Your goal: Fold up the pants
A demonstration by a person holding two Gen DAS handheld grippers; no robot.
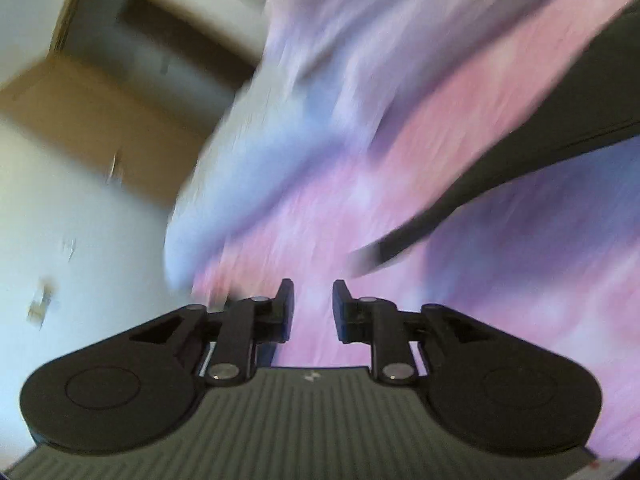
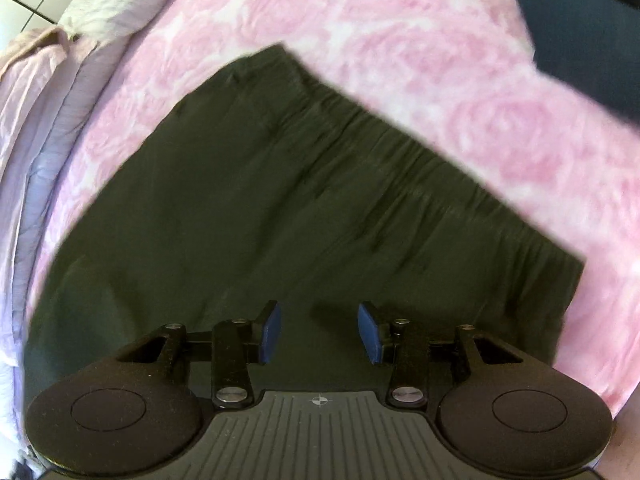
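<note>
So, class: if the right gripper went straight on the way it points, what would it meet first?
The right gripper, open and empty, would probably meet the dark pants lying on the pink sheet; depth is unclear.

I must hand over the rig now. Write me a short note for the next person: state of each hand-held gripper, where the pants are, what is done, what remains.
Left hand-held gripper: jaws slightly apart, nothing between them, over the pink rose bedspread; its view is blurred.
Right hand-held gripper: open, empty, pointing down over the pants.
Pants: dark, lying spread on the bedspread, gathered waistband toward the far side, a few wrinkles.
Done: how far the folding has gone cannot be told from these views.
Left: grasp an edge, fold, smooth flat.
</note>
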